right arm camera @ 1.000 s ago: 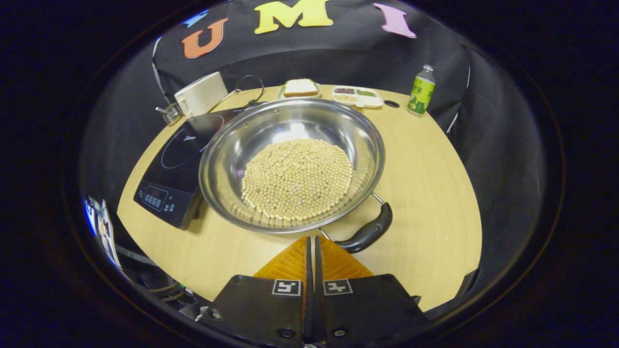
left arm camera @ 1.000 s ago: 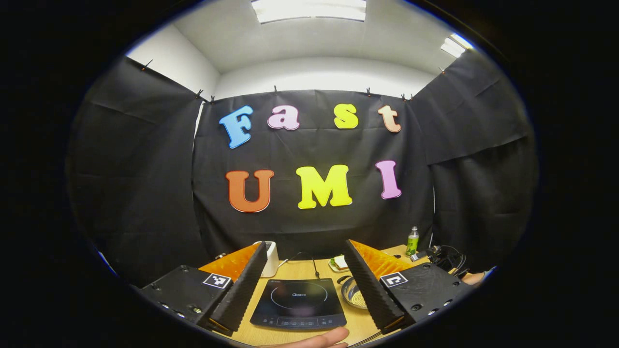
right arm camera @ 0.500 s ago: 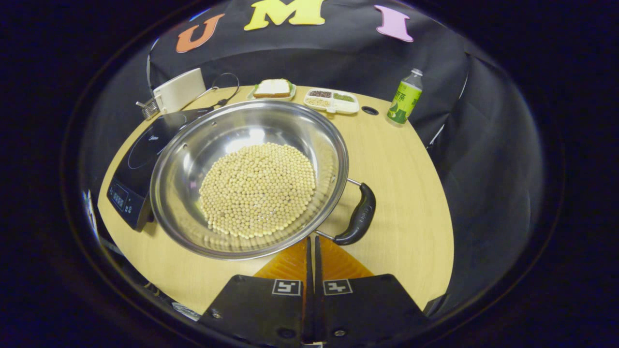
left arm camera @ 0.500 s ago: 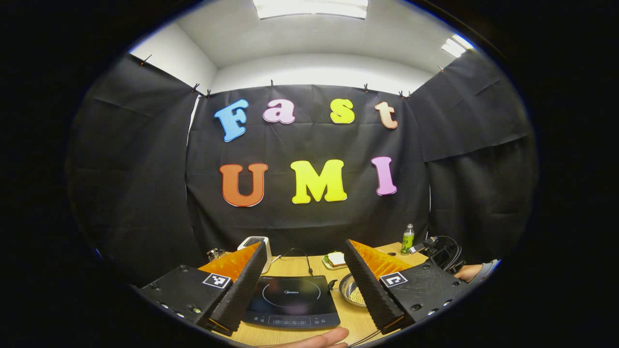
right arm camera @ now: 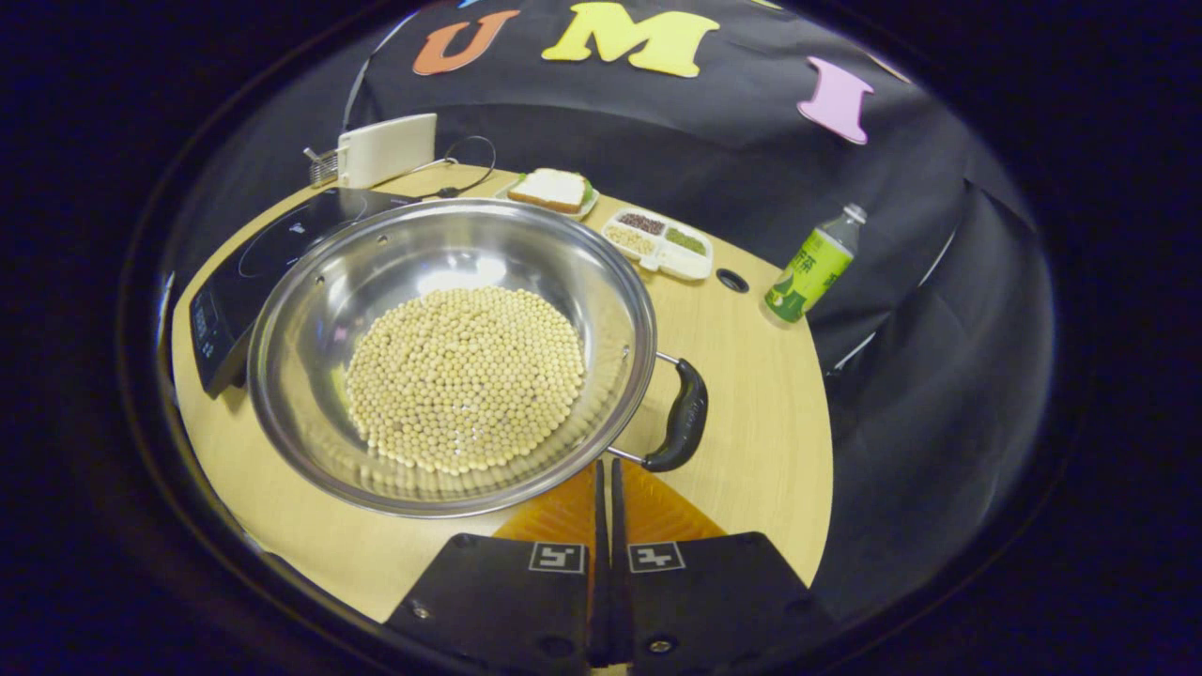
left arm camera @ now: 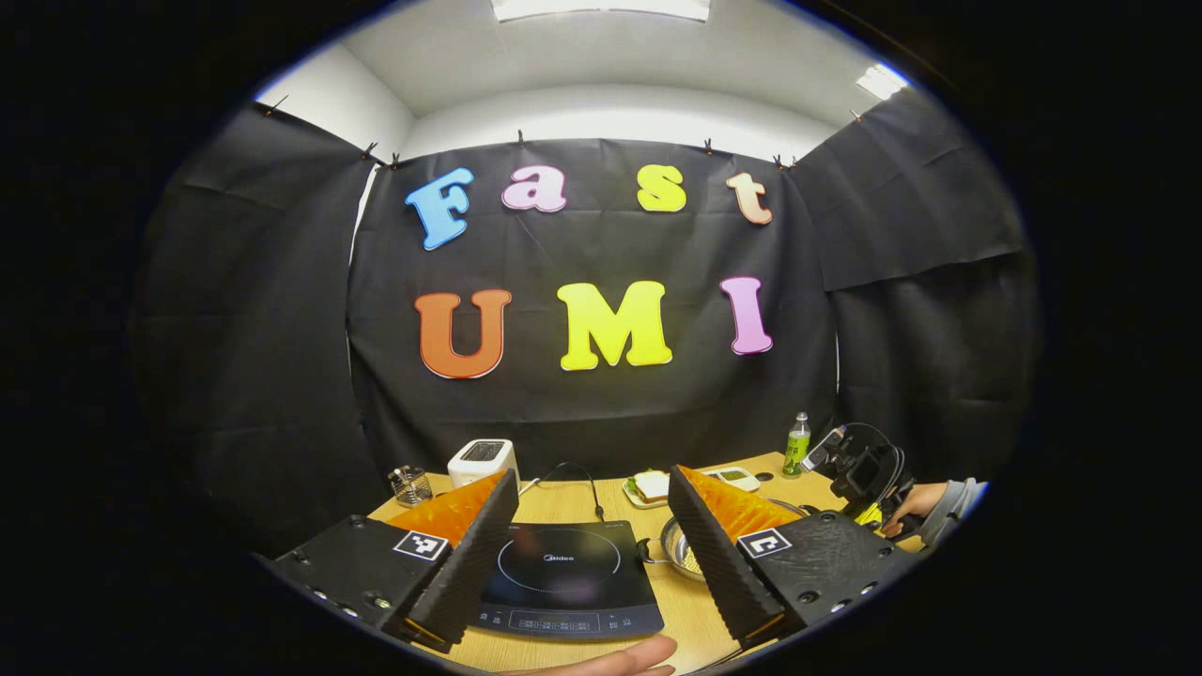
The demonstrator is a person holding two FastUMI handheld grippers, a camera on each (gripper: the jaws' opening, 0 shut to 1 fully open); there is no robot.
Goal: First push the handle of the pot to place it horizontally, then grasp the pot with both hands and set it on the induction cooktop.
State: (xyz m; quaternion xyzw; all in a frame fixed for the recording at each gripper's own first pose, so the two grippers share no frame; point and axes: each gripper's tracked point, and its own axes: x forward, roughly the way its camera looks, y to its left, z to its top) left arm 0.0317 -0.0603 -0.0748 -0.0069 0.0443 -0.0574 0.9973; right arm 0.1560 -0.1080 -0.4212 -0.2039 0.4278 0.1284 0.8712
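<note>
Two steps pending: we log pot (right arm camera: 451,357) on counter (right arm camera: 751,441) beside cooktop (right arm camera: 272,249); right claw (right arm camera: 606,469) pinched empty by handle (right arm camera: 681,418); left claw (left arm camera: 592,498) wide.

Steel pot (right arm camera: 451,352) of beans, black handle (right arm camera: 683,418) rightward; beside black cooktop (right arm camera: 254,258)

Silver pot (right arm camera: 310,310) holds pale yellow beans (right arm camera: 465,376); black handle (right arm camera: 681,418) at three o'clock; black induction cooktop (right arm camera: 254,253); light wood table (right arm camera: 751,413).
</note>
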